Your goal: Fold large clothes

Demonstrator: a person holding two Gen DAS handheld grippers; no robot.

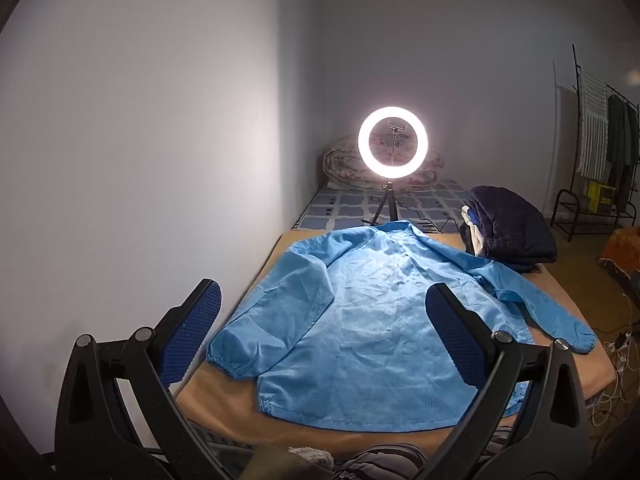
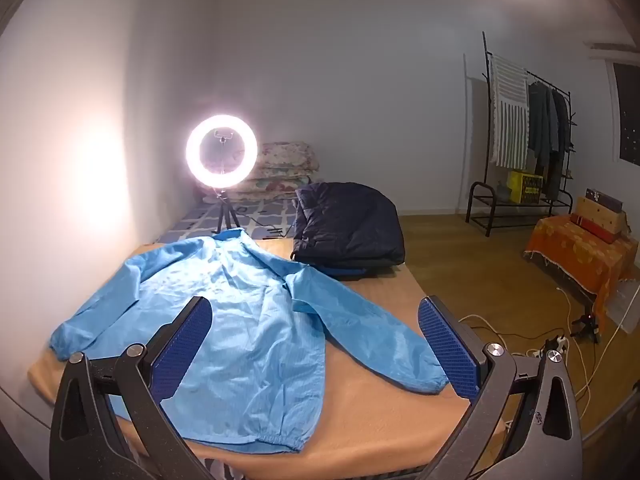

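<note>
A light blue jacket (image 1: pixel 372 320) (image 2: pixel 240 320) lies spread flat, back up, on a tan-covered bed (image 1: pixel 224 396) (image 2: pixel 380 412), its collar toward the far end and both sleeves angled outward. My left gripper (image 1: pixel 324 304) hovers open above the jacket's near hem, nothing between its blue pads. In the right wrist view my right gripper (image 2: pixel 316 316) also stands open above the jacket's right sleeve (image 2: pixel 384 344), apart from the cloth.
A lit ring light (image 1: pixel 393 142) (image 2: pixel 221 151) on a small tripod stands beyond the collar. A folded dark navy coat (image 1: pixel 508 228) (image 2: pixel 348 228) sits at the bed's far right. Folded quilts (image 2: pixel 284 172), a clothes rack (image 2: pixel 524 140), an orange-covered stand (image 2: pixel 580 256) and floor cables (image 2: pixel 520 336) are nearby.
</note>
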